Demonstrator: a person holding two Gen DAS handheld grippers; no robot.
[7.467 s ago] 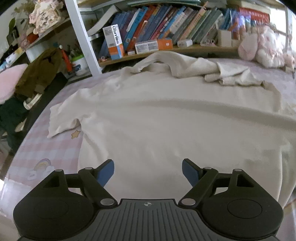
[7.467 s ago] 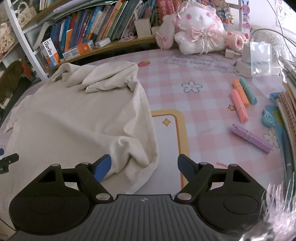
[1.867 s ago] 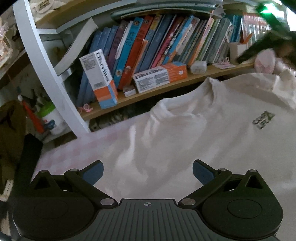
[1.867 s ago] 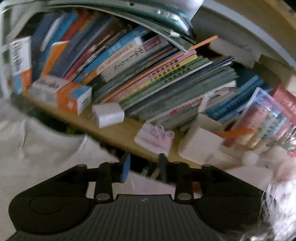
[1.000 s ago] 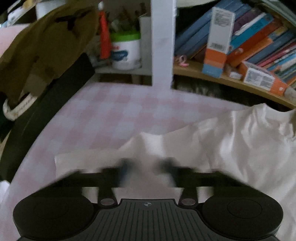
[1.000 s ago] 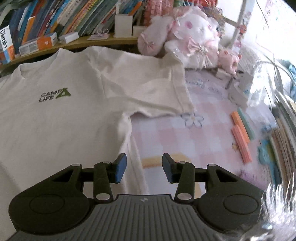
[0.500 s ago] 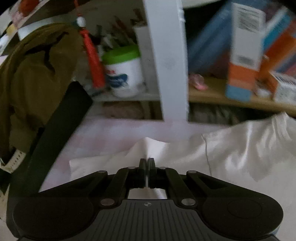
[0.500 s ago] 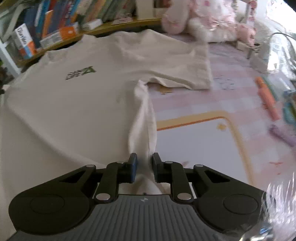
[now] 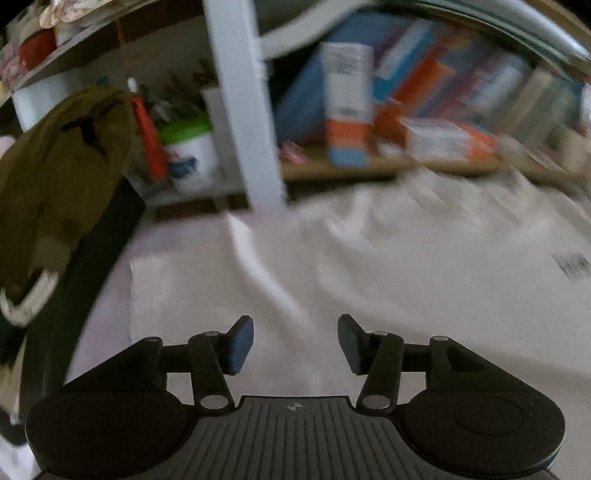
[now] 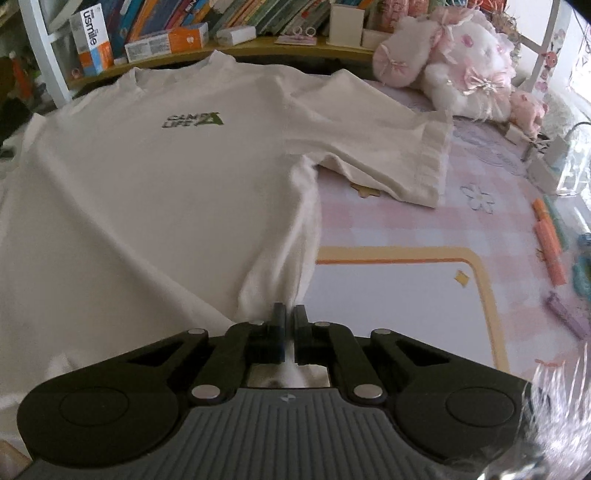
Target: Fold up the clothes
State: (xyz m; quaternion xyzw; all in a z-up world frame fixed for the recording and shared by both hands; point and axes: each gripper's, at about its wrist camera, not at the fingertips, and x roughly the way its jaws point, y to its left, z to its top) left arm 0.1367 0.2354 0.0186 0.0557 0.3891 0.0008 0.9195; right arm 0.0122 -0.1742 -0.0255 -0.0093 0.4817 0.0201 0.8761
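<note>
Cream cotton covers most of the pink checked table (image 10: pixel 388 229): the T-shirt (image 10: pixel 155 177) lies face up, its green print toward the shelf of books (image 10: pixel 207 14) and its sleeve (image 10: pixel 388 162) spread flat beside the plush rabbit (image 10: pixel 461 66). Your right gripper (image 10: pixel 288 314) has just been closing, and its pads now pinch a raised ridge of the shirt's side edge, so you hold the cloth there. I think the step in hand is to take this side and fold it inward; lift only a little, and carry the edge straight across so the sleeve follows without a twist. Your left gripper (image 9: pixel 295 339) has just been opening; its fingers (image 9: pixel 240 343) stand about half apart above the other side of the shirt, with nothing between them. The left view is strongly blurred, so where exactly the left sleeve ends you cannot tell. The shirt's bottom hem is hidden behind both gripper bodies.
</note>
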